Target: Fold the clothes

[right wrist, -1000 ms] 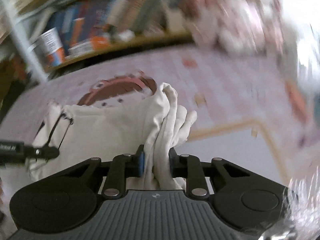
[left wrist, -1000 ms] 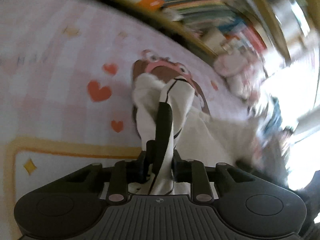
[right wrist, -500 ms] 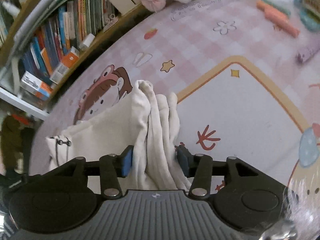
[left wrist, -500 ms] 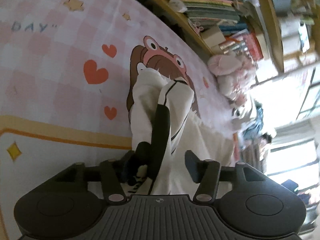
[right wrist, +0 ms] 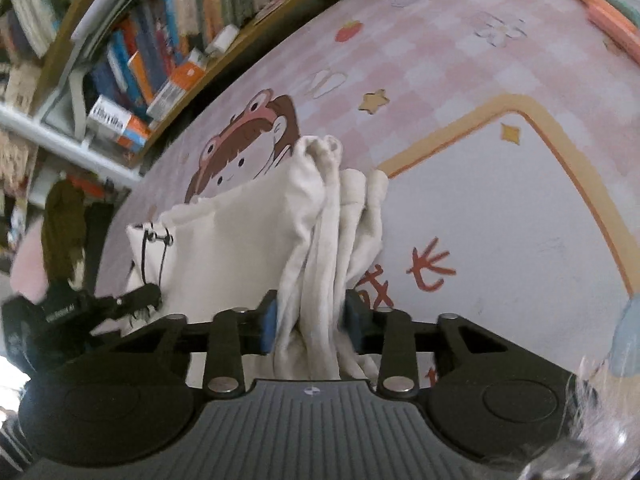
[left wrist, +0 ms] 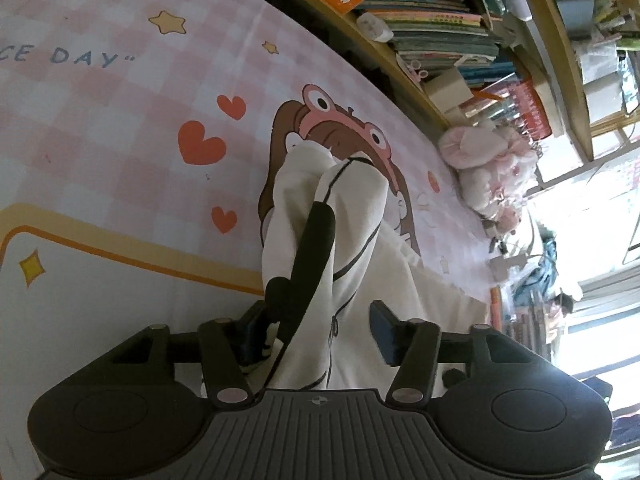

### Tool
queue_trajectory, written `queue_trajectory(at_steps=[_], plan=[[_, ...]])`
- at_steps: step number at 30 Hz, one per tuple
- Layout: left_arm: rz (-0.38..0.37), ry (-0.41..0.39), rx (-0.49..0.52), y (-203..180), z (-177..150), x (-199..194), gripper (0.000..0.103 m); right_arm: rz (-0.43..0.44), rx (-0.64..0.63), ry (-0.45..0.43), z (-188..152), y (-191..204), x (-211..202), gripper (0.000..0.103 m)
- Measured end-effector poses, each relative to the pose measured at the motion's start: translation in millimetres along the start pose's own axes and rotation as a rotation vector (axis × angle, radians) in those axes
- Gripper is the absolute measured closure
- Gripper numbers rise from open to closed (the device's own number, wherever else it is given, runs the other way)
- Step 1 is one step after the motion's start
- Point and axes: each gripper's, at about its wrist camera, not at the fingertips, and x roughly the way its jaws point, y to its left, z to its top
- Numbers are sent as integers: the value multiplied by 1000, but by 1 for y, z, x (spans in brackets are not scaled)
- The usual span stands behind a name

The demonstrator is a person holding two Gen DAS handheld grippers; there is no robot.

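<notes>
Around us books crowd the shelf (left wrist: 424,20) beyond the mat (left wrist: 104,112); our left gripper (left wrist: 316,332), closing, stands spread around the white garment (left wrist: 352,216), while only the right view shows our right gripper (right wrist: 310,322) closing, pinching it.

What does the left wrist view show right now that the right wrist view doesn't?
Left wrist only: the left gripper's jaws standing apart around a black padded strap, and pink plush toys by the shelf.

Right wrist only: the right gripper with bunched cloth between its pads, and red printed characters on the mat.

Both: the cream-white fabric garment, the pink checked cartoon mat, and wooden bookshelves.
</notes>
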Motion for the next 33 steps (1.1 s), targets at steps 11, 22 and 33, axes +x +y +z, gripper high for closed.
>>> queue_trajectory(at_steps=[11, 22, 33], plan=[[59, -46, 17, -17, -17, -13, 84, -18, -138, -34, 10, 8, -3, 83], [12, -84, 28, -26, -1, -18, 85, 20, -142, -50, 36, 18, -10, 84], [-21, -129, 20, -21, 30, -14, 85, 15, -190, -72, 65, 37, 6, 84]])
